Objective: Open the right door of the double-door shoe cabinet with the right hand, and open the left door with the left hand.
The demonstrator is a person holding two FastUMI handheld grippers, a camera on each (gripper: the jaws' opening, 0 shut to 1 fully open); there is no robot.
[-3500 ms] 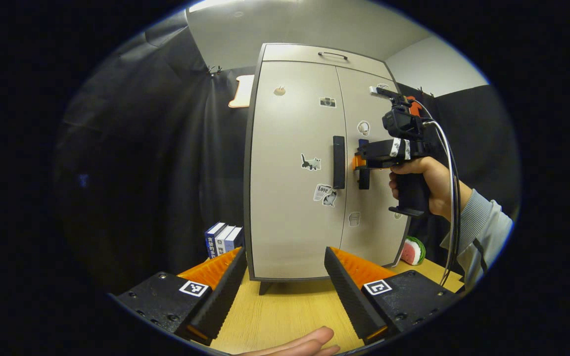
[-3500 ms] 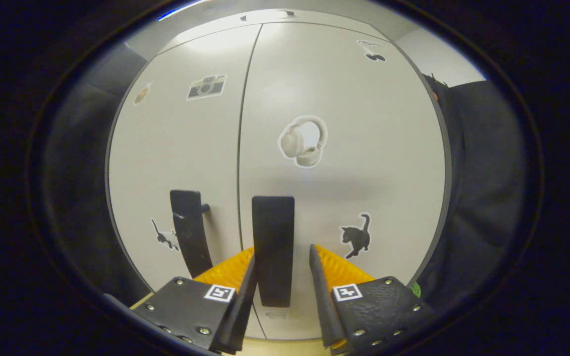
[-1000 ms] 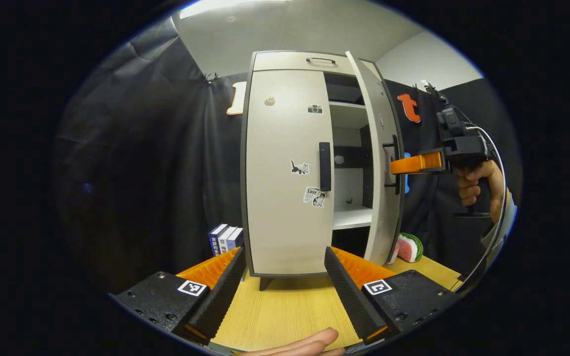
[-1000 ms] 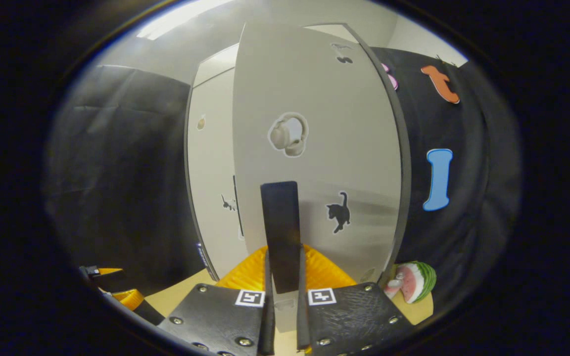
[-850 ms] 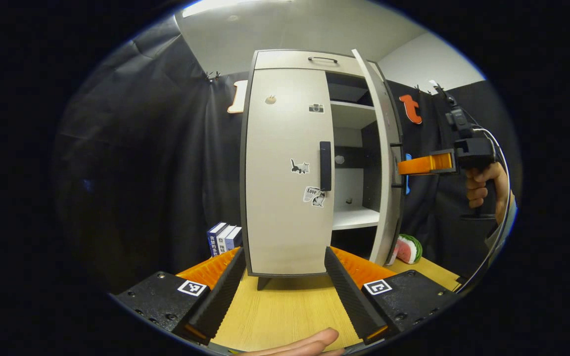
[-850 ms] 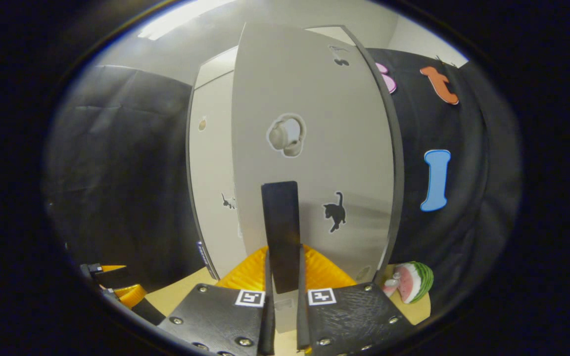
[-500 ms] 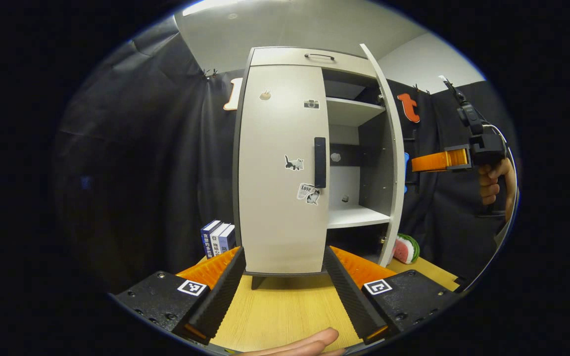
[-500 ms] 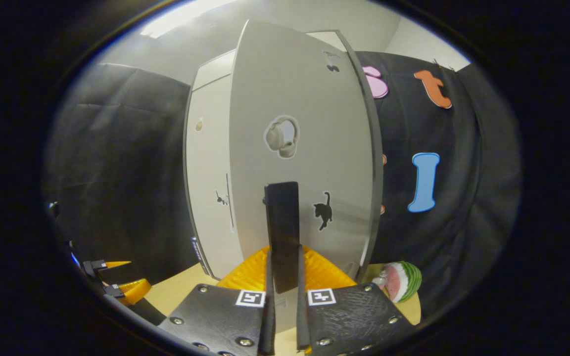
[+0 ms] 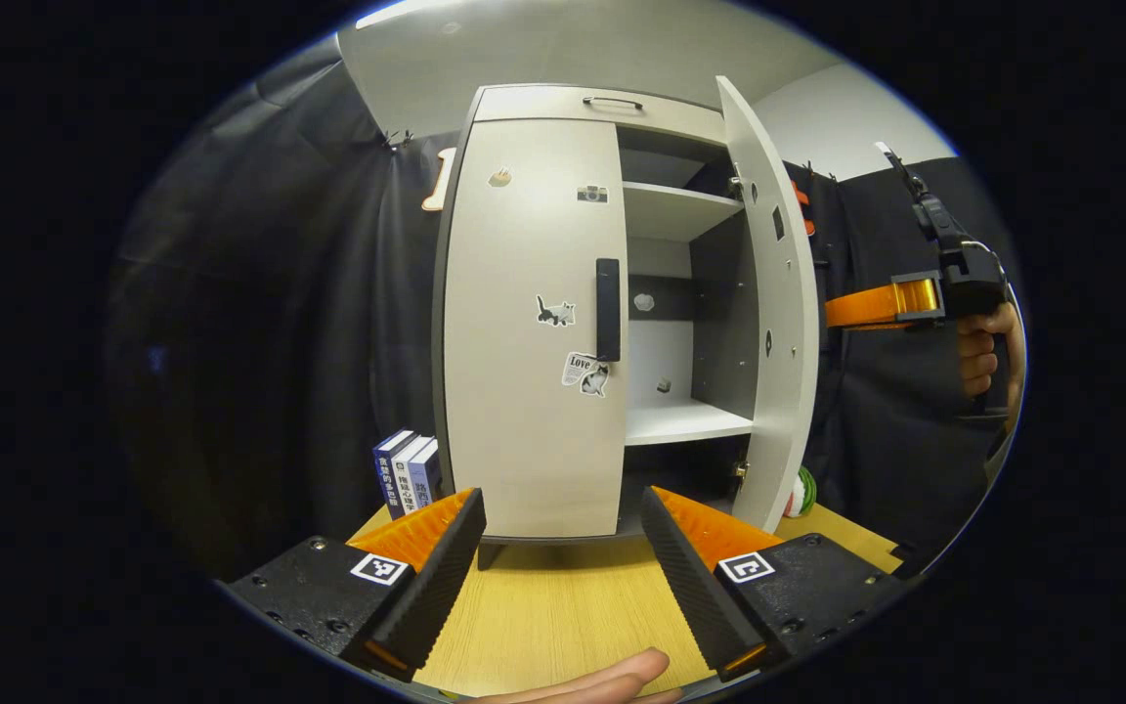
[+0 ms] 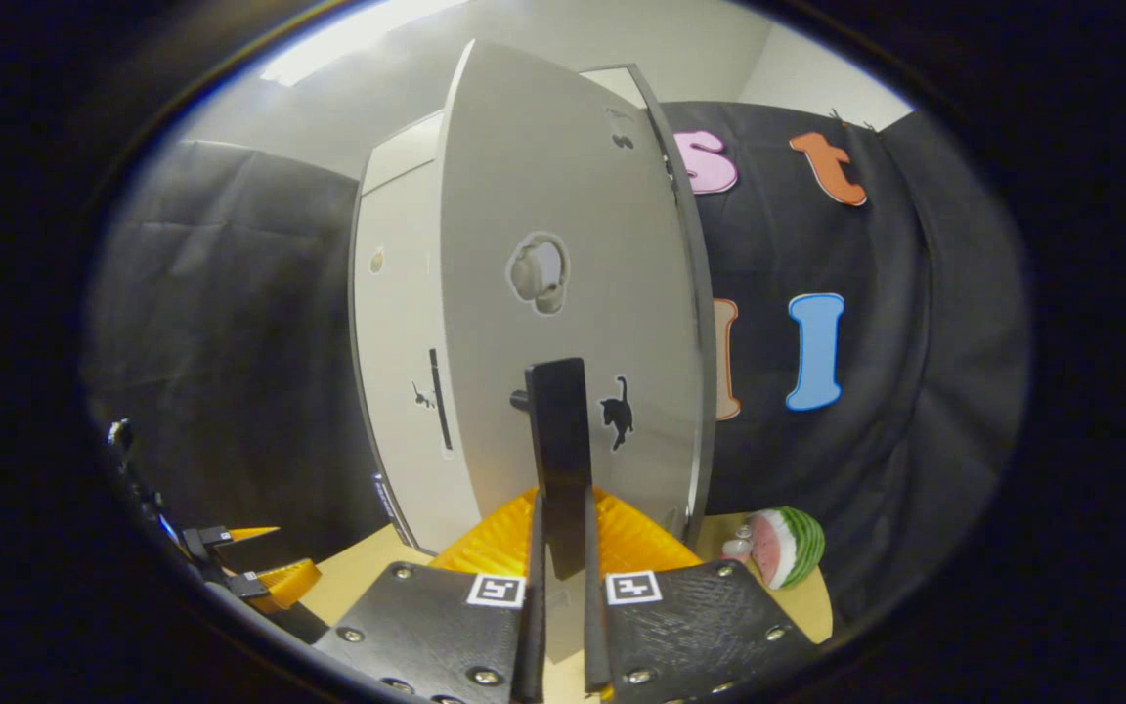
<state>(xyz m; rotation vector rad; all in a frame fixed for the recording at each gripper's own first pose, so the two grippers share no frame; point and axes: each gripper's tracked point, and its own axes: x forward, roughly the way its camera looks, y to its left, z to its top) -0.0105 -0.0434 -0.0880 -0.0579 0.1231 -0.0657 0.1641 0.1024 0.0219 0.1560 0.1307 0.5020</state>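
While the right gripper [image 10: 559, 626] has its two fingers pressed together on the dark handle [image 10: 557, 460] of the right door [image 10: 563, 293], that door stands swung well out from the shoe cabinet [image 9: 534, 323], edge-on ahead of the left gripper [image 9: 559, 557]. Seen from the left gripper view, the right gripper [image 9: 832, 315] sits far off to the right behind the open door [image 9: 773, 313], with a hand [image 9: 985, 347] wrapped round its grip. The left gripper hangs back from the cabinet with its fingers spread wide apart and nothing between them, low over the wooden table [image 9: 563, 616]. Straight ahead of it the left door [image 9: 529, 323] is closed, its own dark handle [image 9: 607, 309] untouched, with small stickers beside it. Behind the open door the shelves [image 9: 685, 420] are bare and white. Left of the cabinet's foot stand a few books [image 9: 405, 471]. Just right of the right gripper, past the door's lower corner, a watermelon slice toy [image 10: 783, 546] lies on the table. Fingertips [image 9: 602, 680] of a hand show below the left gripper.
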